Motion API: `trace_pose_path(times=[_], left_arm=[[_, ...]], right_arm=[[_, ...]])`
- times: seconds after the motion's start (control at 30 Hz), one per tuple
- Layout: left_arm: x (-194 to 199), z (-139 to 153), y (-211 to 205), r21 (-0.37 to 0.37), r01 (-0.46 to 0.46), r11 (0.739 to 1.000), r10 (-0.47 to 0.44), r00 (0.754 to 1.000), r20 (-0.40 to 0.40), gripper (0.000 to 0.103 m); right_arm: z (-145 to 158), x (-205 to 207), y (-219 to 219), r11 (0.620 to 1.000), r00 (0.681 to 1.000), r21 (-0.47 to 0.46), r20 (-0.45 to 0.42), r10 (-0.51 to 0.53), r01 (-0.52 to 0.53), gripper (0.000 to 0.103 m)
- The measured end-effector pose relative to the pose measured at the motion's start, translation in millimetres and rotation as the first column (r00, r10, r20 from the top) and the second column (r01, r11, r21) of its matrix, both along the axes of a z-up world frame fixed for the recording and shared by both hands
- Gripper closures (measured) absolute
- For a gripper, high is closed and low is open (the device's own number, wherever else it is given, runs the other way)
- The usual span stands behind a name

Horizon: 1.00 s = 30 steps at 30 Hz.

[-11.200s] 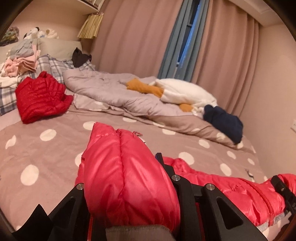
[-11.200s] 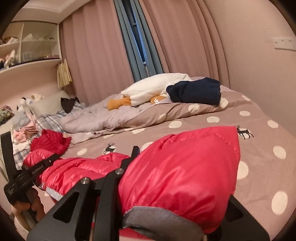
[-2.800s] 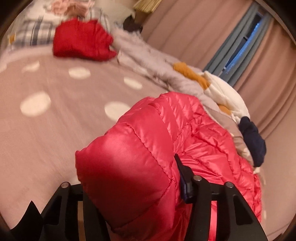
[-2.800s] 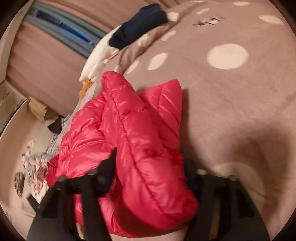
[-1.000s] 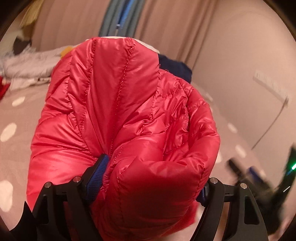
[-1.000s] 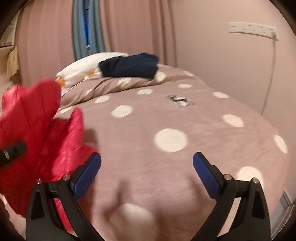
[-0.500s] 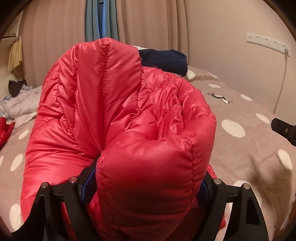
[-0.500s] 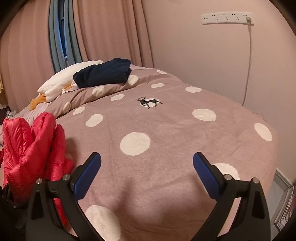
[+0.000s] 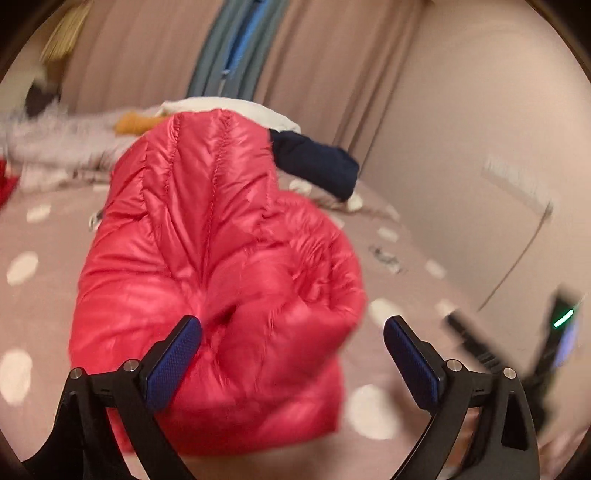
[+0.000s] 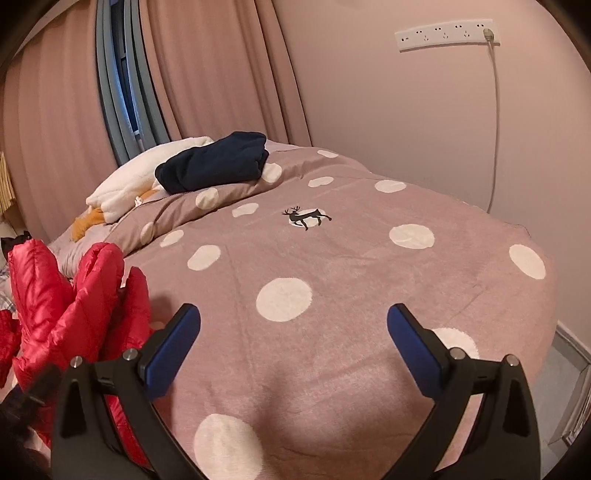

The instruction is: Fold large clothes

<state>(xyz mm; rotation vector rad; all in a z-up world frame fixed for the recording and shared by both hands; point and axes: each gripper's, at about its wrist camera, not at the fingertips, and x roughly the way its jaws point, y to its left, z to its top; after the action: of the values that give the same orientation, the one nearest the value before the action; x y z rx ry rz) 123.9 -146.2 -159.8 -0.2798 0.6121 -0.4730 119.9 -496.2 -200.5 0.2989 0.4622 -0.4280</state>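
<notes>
A red puffer jacket (image 9: 214,266) lies bunched and folded on the mauve polka-dot bed cover (image 9: 37,236). My left gripper (image 9: 291,354) is open just in front of it, its blue pads apart, the jacket's near edge between and beyond them. In the right wrist view the jacket (image 10: 70,306) stands in puffy folds at the far left. My right gripper (image 10: 293,343) is open and empty above bare cover (image 10: 332,280), to the right of the jacket.
A navy garment (image 10: 214,162) lies on a white pillow (image 10: 122,188) at the bed's far side, with an orange item (image 10: 86,221) beside it. Curtains and a window are behind. A power strip (image 10: 447,35) with a cable hangs on the right wall. The bed edge drops off at right.
My left gripper has opened and let go of the red jacket, which now rests on the bed. The left view swung and is blurred. My right gripper stays open.
</notes>
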Motion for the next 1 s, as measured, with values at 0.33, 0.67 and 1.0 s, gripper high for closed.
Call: trace_pose_path(times=[0.33,0.67,1.0], left_arm=[[-2.1,26.9,139.2,-0.008,-0.622,0.783,0.621,0.782,0.053,0.005],[76.3,-58.7,191.4,-0.058,-0.620,0.783,0.588,0.766,-0.258,0.006],[78.9,-37.8,145.8,-0.116,-0.445,0.888,0.429,0.892,-0.140,0.006]], right_arm=[[-3.5,9.3,16.4,0.999,0.998,-0.005,-0.029,0.049,-0.049,0.001],[-12.9,26.2,41.7,0.992,0.990,-0.033,-0.080,0.115,-0.118,0.001],[18.5,15.2,66.7,0.975,0.977,-0.062,0.017,0.214,-0.213,0.001]])
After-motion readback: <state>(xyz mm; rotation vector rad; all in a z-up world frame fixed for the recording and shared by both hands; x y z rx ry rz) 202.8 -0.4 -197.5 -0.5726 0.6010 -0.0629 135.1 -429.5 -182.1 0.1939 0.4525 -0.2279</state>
